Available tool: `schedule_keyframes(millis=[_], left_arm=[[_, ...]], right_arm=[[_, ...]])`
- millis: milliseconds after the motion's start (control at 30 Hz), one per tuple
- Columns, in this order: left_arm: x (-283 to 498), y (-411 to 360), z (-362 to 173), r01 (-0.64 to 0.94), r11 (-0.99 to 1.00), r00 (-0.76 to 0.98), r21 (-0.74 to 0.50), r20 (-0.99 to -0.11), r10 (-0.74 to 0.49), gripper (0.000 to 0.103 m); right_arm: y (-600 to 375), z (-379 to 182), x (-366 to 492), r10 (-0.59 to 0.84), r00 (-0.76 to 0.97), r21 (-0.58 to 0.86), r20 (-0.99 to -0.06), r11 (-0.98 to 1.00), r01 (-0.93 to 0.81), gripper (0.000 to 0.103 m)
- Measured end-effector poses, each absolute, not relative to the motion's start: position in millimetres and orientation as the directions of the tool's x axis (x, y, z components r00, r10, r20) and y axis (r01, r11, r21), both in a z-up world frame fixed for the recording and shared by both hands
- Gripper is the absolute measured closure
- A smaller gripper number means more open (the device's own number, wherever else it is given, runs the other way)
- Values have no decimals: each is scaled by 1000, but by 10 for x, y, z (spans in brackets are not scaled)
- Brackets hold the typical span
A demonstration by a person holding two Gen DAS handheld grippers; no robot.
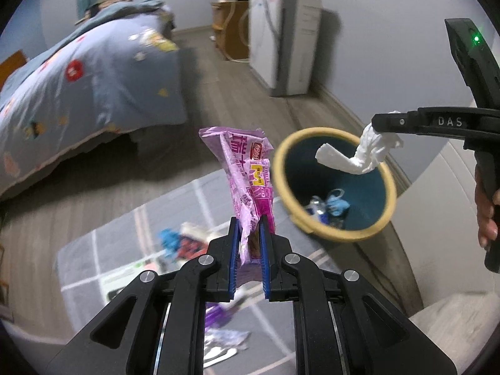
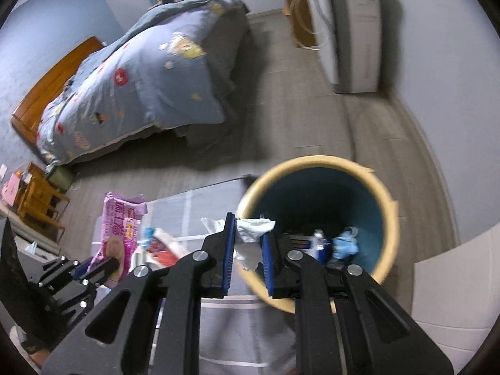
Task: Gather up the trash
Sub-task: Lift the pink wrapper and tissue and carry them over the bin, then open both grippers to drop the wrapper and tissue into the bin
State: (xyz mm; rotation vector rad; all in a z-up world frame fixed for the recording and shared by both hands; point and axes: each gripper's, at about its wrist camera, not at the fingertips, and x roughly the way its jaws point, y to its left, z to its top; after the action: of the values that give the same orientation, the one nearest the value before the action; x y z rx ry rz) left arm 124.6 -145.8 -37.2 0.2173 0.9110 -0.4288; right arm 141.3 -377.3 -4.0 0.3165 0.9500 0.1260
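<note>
On the left, the bed (image 1: pixel 93 75) and a grey mat (image 1: pixel 131 250) still strewn with scraps. The left gripper (image 1: pixel 249 237) is clamped narrow on a pink wrapper (image 1: pixel 247 172), which stands up lengthwise from the jaws, short of the bin (image 1: pixel 328 234) and to its left. Further right, the right gripper (image 2: pixel 247 240) pinches a white tissue (image 1: pixel 359 153) that hangs right over the bin's open mouth. The right hand is the nearer one, so it looks set to drop first; the wrapper must travel rightward to clear the rim
</note>
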Motion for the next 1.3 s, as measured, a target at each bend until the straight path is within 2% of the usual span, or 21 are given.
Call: schedule_keyframes(millis=[467,700,733,767,800,833,867,933,1000,1033,1067,1100,1167,1300], left_arm=[[1308,-2599,-718,626,780,407,-23,-843,-351,90],[1497,-2844,-1024,651,759,366,-16,-869,-333,89],[1517,-2854,-1037,650,760,372,-8,-868,-328,85],[1536,-2860,-1047,648,762,378,-2,-868,-323,79],[1546,-2854,-1048,647,763,382,1,-866,-323,75],[1542,-2840,-1045,644,765,388,4,-864,-321,63],[1544,-2828,-1039,640,769,395,7,-861,-321,50],[1543,-2775,-1023,637,771,399,-9,-852,-339,42],[1539,-2716,-1014,623,782,411,-7,-848,-335,30],[1518,-2674,-1011,616,788,416,-11,-844,-337,24],[1498,-2617,-1003,607,795,421,-21,-840,-343,22],[1492,-2578,-991,599,800,424,-25,-838,-343,21],[1456,-2475,-969,577,816,441,-24,-832,-337,11],[1402,-2286,-905,545,837,458,-37,-824,-335,11]], right_arm=[[-4576,-346,1281,130,572,278,-810,944,179,87],[-4591,-589,1402,109,577,288,-810,930,229,86],[-4580,-605,1407,106,578,286,-809,930,230,82],[-4581,-623,1418,99,578,281,-810,931,234,69],[-4585,-634,1420,91,581,277,-808,931,239,62],[-4585,-636,1418,82,585,272,-807,931,244,49],[-4589,-636,1420,72,588,265,-806,932,248,44],[-4594,-649,1429,65,585,257,-809,933,252,43],[-4596,-664,1422,58,582,254,-811,931,262,32],[-4590,-667,1418,51,581,249,-812,931,266,23],[-4585,-666,1411,40,579,238,-814,933,271,14],[-4581,-664,1406,28,578,228,-816,934,276,9],[-4570,-653,1391,18,576,219,-817,934,282,6],[-4501,-608,1371,18,566,212,-824,937,278,6]])
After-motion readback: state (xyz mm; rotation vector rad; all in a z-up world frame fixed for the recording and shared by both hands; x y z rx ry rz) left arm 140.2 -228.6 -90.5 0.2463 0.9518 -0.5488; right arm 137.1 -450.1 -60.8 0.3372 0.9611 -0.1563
